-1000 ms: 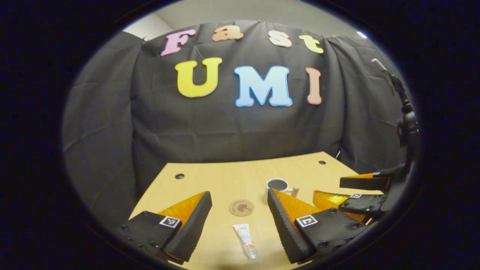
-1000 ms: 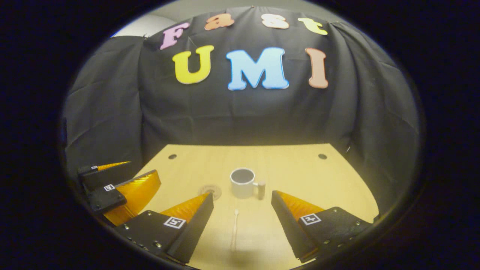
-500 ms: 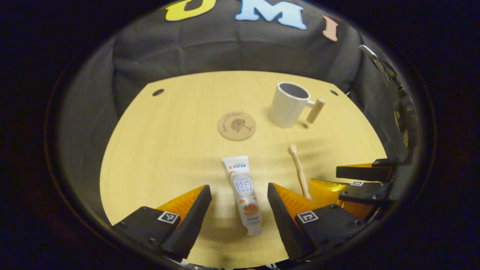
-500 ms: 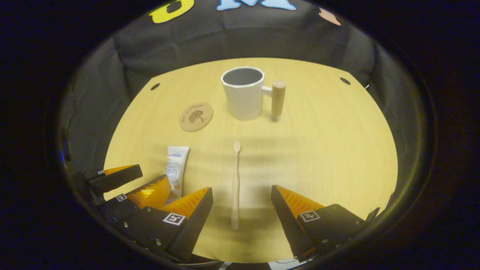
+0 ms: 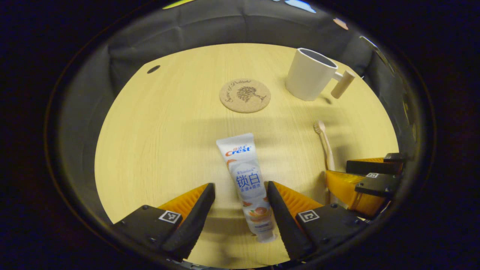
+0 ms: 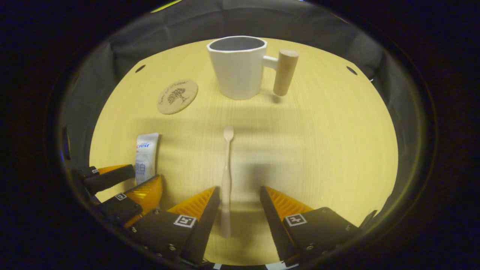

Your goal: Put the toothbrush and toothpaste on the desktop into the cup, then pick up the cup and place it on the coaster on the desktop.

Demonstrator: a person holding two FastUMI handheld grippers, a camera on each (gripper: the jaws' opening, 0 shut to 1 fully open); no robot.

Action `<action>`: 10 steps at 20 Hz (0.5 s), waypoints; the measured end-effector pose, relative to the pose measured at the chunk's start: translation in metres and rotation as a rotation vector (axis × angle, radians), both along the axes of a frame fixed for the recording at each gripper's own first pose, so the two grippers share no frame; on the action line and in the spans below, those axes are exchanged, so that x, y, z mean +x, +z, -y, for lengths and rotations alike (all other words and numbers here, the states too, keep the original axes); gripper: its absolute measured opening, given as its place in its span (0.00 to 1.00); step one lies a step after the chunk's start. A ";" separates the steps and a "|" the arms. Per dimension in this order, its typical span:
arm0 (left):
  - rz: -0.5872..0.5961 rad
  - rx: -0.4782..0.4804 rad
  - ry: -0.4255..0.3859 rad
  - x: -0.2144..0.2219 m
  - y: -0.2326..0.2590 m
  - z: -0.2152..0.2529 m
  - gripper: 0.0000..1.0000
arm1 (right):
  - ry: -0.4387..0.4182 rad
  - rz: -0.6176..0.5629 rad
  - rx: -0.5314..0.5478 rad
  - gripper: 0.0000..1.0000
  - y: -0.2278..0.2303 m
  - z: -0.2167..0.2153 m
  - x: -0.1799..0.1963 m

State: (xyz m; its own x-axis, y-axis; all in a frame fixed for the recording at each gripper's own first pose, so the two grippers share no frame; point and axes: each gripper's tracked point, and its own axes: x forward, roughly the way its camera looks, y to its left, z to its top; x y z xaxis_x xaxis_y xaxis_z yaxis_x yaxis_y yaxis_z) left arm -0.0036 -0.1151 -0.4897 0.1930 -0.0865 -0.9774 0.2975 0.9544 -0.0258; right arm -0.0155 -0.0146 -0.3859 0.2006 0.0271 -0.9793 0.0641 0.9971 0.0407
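A white toothpaste tube [image 5: 242, 176] lies flat on the desktop between the fingers of my open left gripper [image 5: 240, 185], close against its right finger. A pale toothbrush [image 6: 227, 176] lies lengthwise between the fingers of my open right gripper [image 6: 239, 189], nearer its left finger. The white cup [image 6: 237, 67] with a wooden handle stands upright beyond the toothbrush. To its left lies the round cork coaster [image 6: 177, 96]. In the left gripper view the coaster [image 5: 245, 95], cup [image 5: 309, 74], toothbrush [image 5: 324, 140] and right gripper [image 5: 336, 168] show too. The right gripper view also has the toothpaste [image 6: 146, 150] and the left gripper [image 6: 147, 174].
The light wooden table [image 5: 157, 142] has small round holes near its far corners [image 5: 153, 69] [image 6: 351, 70]. Black cloth hangs behind and around it. Bare wood lies to the right of the toothbrush [image 6: 322, 150].
Both grippers tilted down and moved forward and lower over the table. The toothpaste now sits between the left fingers and the toothbrush between the right fingers; both look larger.
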 end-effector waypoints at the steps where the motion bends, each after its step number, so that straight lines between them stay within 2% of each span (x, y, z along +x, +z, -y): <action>1: -0.001 0.007 0.003 -0.001 0.000 0.002 1.00 | 0.009 -0.012 -0.009 0.70 0.000 0.000 -0.003; 2: 0.001 0.006 0.006 0.001 0.000 0.003 1.00 | 0.013 -0.016 -0.010 0.63 0.000 -0.001 -0.003; 4: 0.019 0.006 0.012 0.001 -0.001 0.004 0.80 | 0.024 -0.015 -0.012 0.60 -0.001 0.001 -0.002; 5: 0.022 -0.002 0.017 0.000 -0.001 0.005 0.70 | 0.004 -0.013 -0.004 0.42 -0.003 0.001 -0.004; 6: 0.017 0.005 0.015 -0.001 -0.001 0.006 0.51 | -0.001 -0.009 0.007 0.24 0.001 -0.001 -0.002; 8: 0.015 0.022 0.020 -0.002 0.000 0.004 0.38 | 0.011 -0.003 0.013 0.24 -0.005 0.003 -0.002; 9: 0.029 0.028 0.033 -0.001 0.000 0.005 0.33 | -0.025 0.005 0.024 0.19 -0.005 0.004 -0.001; 10: 0.024 0.031 0.044 -0.003 0.001 0.005 0.26 | -0.041 0.014 0.043 0.04 -0.004 0.004 0.002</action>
